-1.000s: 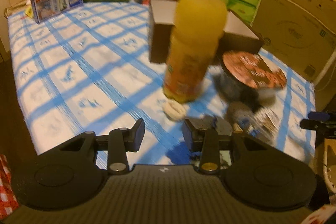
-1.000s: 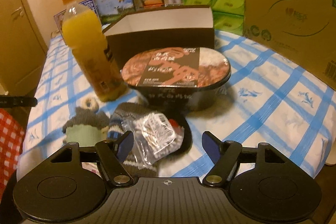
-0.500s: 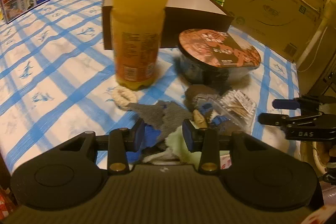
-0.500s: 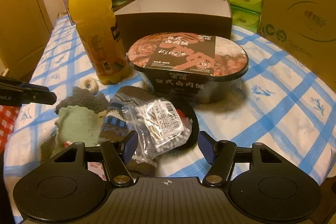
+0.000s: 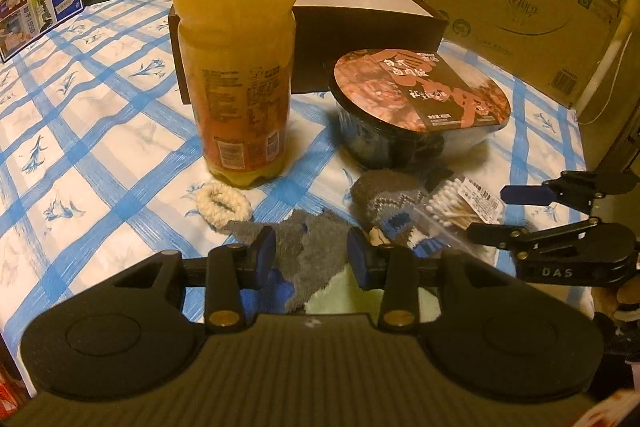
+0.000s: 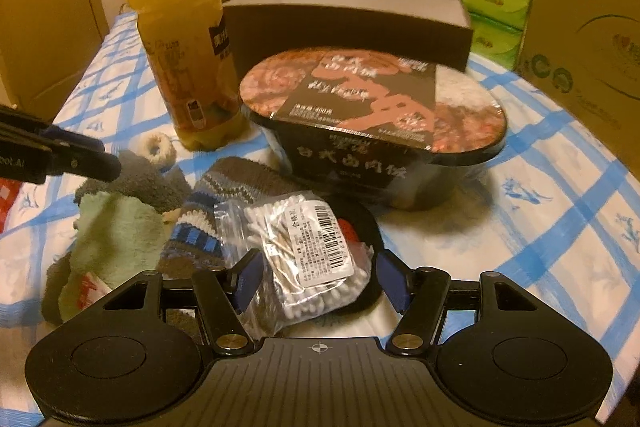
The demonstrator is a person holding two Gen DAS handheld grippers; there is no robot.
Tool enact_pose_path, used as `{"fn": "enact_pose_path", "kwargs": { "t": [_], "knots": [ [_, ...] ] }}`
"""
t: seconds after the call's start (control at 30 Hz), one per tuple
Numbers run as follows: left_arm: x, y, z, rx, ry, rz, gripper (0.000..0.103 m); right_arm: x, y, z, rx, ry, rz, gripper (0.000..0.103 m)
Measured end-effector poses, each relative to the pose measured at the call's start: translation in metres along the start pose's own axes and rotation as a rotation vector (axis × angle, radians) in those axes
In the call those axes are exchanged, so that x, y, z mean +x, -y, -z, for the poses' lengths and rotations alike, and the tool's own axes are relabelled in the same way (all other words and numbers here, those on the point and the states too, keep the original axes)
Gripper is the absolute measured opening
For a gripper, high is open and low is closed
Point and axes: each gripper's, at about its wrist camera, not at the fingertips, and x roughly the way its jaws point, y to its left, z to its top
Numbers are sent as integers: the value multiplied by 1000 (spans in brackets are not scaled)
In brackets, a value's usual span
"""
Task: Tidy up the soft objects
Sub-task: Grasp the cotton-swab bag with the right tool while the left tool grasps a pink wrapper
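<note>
Left gripper (image 5: 311, 254): its jaws stand part open, not squeezing anything; the grey fuzzy sock (image 5: 304, 247) lies flat between the tips, so it looks ready to be pinched.
Right gripper (image 6: 316, 277): open too, and its jaws have just been closing in a bit; the bag of cotton swabs (image 6: 298, 247) sits between them, but the pads do not press it yet.
Soft things: the grey fuzzy sock with its pale green part (image 6: 114, 231), the striped knit sock (image 6: 212, 211) and a small cream hair tie (image 5: 223, 200) — all bunched at the near edge of the checked tablecloth (image 5: 92, 115).
Why the bag matters: it lies on top of the striped knit sock, so I think it has to come off first.
Hard things: the orange juice bottle (image 5: 236, 43) and the meal bowl (image 6: 372, 123) stand just behind the pile — a bump could tip the bottle.
Box: the open brown box (image 6: 348, 27) behind them may be where the soft things go; I cannot tell for sure.
</note>
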Motion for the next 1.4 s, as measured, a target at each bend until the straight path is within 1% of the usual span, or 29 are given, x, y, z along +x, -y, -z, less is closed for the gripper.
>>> {"fn": "enact_pose_path", "kwargs": {
  "t": [0.1, 0.13, 0.2, 0.3, 0.33, 0.37, 0.53, 0.63, 0.87, 0.93, 1.07, 1.13, 1.27, 1.37, 1.4],
  "knots": [
    [3, 1, -1, 6, -3, -1, 36, 8, -1, 3, -20, 0, -17, 63],
    [4, 1, -1, 7, -5, 1, 36, 9, -2, 3, -30, 7, -17, 56],
    [4, 1, 0, 11, -7, 1, 36, 9, -4, 5, -52, 9, -25, 46],
    [3, 1, 1, 18, -8, 2, 36, 5, -6, 7, -73, 29, -27, 39],
    [3, 2, 2, 20, -8, 3, 36, 3, -7, 8, -76, 35, -28, 33],
    [2, 2, 3, 24, -8, 5, 35, 0, -6, 9, -72, 42, -34, 31],
    [-7, 5, 8, 43, -8, 20, 35, -26, -1, 12, 3, 92, -10, 31],
    [-16, 7, 15, 59, -8, 43, 35, -45, 3, 18, 49, 101, 8, 31],
    [-33, 15, 40, 77, -30, 143, 35, -79, 0, 47, 187, 77, 39, 31],
    [-32, 18, 48, 59, -55, 173, 35, -80, -4, 55, 244, 62, 40, 31],
    [-24, 20, 59, 16, -97, 208, 34, -73, -14, 65, 315, 30, 35, 31],
    [-21, 21, 60, 9, -107, 217, 34, -69, -20, 66, 313, 14, 33, 31],
    [-13, 23, 63, -17, -123, 249, 34, -62, -34, 67, 259, -29, 49, 31],
    [-5, 25, 61, -34, -133, 250, 32, -60, -36, 69, 264, -32, 47, 31],
    [-3, 25, 61, -38, -134, 251, 29, -59, -35, 68, 263, -33, 47, 31]
  ]
}}
